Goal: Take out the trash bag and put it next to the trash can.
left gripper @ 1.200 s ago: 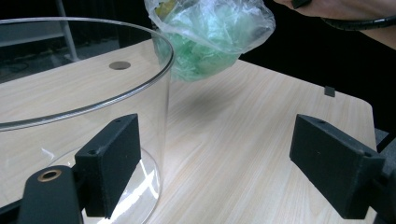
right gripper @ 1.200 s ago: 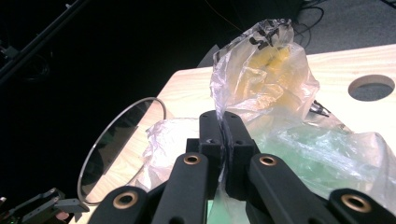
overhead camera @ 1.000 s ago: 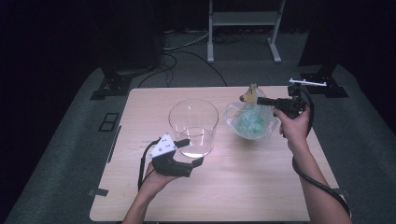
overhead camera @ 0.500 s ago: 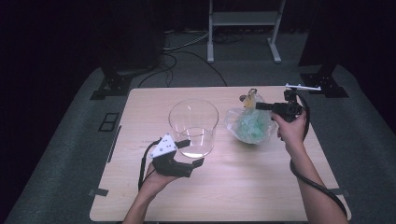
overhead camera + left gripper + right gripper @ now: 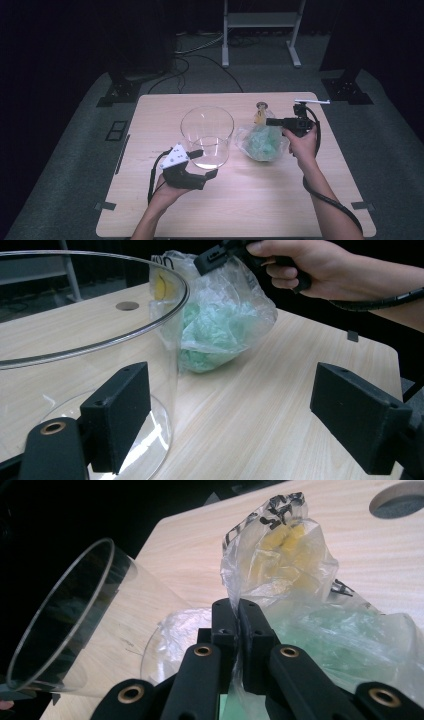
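Observation:
A clear round bowl [image 5: 207, 135] stands mid-table. To its right lies a clear plastic bag [image 5: 262, 142] of green stuff, with a yellow lump near its neck [image 5: 287, 540]. My right gripper [image 5: 270, 121] is shut on the bag's gathered neck; the plastic is pinched between the jaws [image 5: 237, 615]. The bag's bottom rests on the table. My left gripper [image 5: 207, 162] is open at the bowl's near side, low on the table. In the left gripper view the bowl [image 5: 75, 340] stands by one jaw, and the bag [image 5: 220, 325] lies beyond, under the right gripper [image 5: 215, 257].
The wooden table [image 5: 240, 210] has a round hole [image 5: 262, 105] just behind the bag. A white metal stand [image 5: 260, 20], cables and dark stand bases sit on the floor beyond the far edge.
The right hand has sunk with the bag, and the bag now sits lower on the table. The left hand and the bowl have kept still.

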`<action>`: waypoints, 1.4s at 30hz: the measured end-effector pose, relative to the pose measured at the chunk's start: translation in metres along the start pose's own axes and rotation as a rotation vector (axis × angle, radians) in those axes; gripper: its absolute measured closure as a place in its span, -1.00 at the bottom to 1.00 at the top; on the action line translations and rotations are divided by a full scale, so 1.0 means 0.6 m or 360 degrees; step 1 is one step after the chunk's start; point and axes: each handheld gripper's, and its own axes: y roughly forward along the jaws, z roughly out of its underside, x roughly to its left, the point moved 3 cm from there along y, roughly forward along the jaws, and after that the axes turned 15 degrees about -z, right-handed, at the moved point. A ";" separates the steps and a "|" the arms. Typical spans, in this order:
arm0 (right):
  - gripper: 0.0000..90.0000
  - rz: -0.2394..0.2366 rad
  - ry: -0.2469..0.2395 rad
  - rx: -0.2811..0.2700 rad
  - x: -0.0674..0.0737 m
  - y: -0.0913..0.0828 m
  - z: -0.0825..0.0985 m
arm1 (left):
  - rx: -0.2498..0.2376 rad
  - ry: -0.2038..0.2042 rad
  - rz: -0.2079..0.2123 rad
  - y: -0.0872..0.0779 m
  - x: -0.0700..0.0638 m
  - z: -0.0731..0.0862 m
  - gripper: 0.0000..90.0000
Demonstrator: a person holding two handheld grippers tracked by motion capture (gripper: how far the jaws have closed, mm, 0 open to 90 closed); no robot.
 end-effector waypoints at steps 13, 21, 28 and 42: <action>0.41 0.0052 -0.0073 0.0000 0.004 -0.001 0.000 | 0.0009 -0.0005 0.0003 0.002 0.000 0.002 -0.66; 0.25 0.0096 -0.0153 -0.0034 0.025 -0.019 -0.016 | 0.0008 -0.0001 0.0005 0.000 -0.001 0.002 -0.66; 0.20 0.0122 -0.0205 -0.0079 0.036 -0.039 -0.025 | 0.0017 0.0003 0.0010 0.003 -0.003 0.003 -0.66; 0.18 0.0101 -0.0238 -0.0165 0.047 -0.086 -0.028 | 0.0020 0.0003 0.0013 0.005 -0.004 0.005 -0.66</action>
